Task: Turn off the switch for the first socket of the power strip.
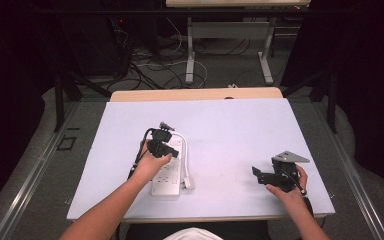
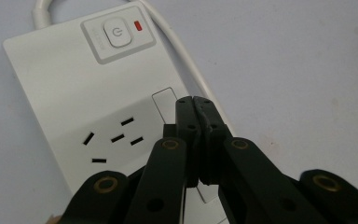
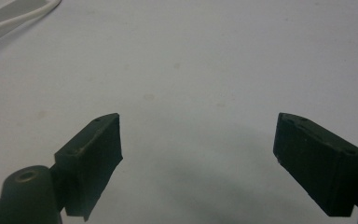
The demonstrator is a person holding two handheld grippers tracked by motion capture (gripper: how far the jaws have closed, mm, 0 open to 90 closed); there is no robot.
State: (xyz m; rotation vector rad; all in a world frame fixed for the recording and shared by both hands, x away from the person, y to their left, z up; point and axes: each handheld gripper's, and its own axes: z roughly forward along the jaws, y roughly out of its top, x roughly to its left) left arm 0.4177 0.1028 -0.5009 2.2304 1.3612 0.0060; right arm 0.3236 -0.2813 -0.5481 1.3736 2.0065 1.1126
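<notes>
Power strip [image 1: 169, 167] lies near the table's [image 1: 240, 125] front-left edge. Left gripper [image 2: 193, 103], jaws pressed together, hovers above its face. Right gripper [image 3: 198, 154] rests agape, empty. Risk: off-centre pressing on the switch [image 2: 116, 34] may skid the strip.

Left gripper [image 2: 193, 103]: black jaws on linkage arms with brass-coloured pivot rivets; black cable at its 7 o'clock.
Right gripper [image 3: 198, 140]: black block-shaped pads with small screw holes; grey three-cornered plate [image 1: 290, 157] at 12 o'clock.
Forearms: no sleeves.
Torso: white garment [image 1: 192, 234].
</notes>
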